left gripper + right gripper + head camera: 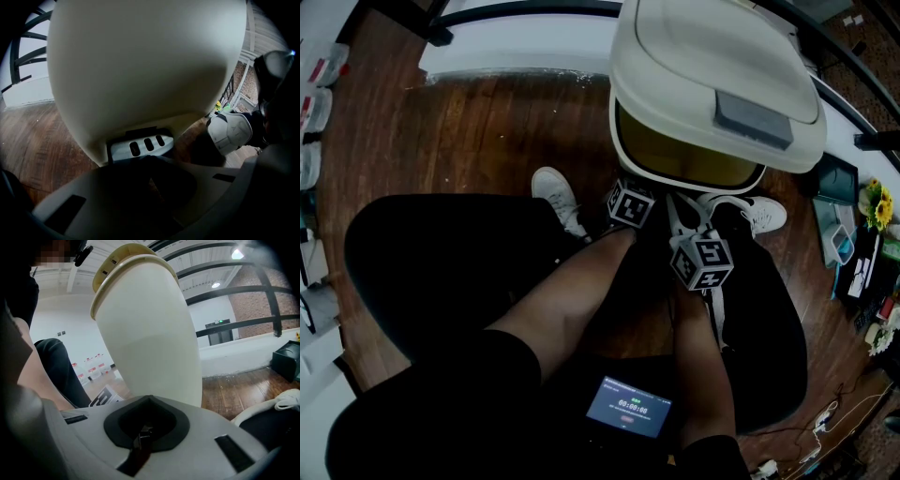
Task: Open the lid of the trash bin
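A cream trash bin (pixel 712 84) stands on the wood floor just ahead of my feet, its lid (pixel 675 56) carrying a grey handle (pixel 754 118). A yellowish band (pixel 684 159) shows under the lid's near edge. Low on the bin's front is a grey foot pedal (pixel 140 146) with three slots. My left gripper (pixel 150 180) is shut and empty, its tips right at the pedal's near edge; contact is unclear. My right gripper (pixel 143 434) is shut and empty, angled up along the bin's side (pixel 150 333). In the head view, left gripper (pixel 631 199) and right gripper (pixel 694 244) hang side by side below the bin.
The person's white sneakers (pixel 558 197) (pixel 761 214) flank the bin's base; one sneaker (pixel 229 131) lies just right of the pedal. A small lit screen (pixel 628 406) sits at the person's waist. A white ledge (pixel 516 47) runs behind the bin, with clutter and sunflowers (pixel 879 204) at right.
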A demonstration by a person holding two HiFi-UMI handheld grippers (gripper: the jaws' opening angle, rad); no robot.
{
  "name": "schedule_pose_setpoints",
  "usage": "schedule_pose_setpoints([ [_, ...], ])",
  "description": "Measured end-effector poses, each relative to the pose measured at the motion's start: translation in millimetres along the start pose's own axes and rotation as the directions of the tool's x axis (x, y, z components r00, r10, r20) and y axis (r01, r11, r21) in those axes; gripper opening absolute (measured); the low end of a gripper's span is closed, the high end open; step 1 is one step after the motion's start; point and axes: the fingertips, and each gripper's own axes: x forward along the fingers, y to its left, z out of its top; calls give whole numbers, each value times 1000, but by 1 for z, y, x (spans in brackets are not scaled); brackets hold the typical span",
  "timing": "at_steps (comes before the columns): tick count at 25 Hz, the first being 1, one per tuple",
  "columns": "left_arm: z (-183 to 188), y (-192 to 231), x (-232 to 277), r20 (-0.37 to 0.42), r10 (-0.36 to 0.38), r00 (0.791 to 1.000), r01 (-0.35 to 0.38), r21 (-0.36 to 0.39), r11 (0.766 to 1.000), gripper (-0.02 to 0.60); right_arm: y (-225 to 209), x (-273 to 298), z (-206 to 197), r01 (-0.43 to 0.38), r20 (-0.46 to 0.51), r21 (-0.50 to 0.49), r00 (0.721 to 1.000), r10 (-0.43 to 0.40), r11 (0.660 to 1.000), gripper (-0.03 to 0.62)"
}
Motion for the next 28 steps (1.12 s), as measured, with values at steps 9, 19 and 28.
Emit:
schedule_pose_setpoints([
  [9, -4, 6, 10, -31, 15, 999, -16, -51, 999, 32, -6, -1, -4, 5, 1, 10, 1000, -5, 1000, 23],
  [19, -4, 5, 11, -32, 16, 999, -18, -72, 997, 32, -8, -2, -5, 9, 3, 17, 1000, -9, 1000, 23],
  [28, -5, 6, 12, -53, 6, 999, -12, -111, 994, 32, -6, -3, -2, 12, 1, 6, 1000, -12, 1000, 23],
])
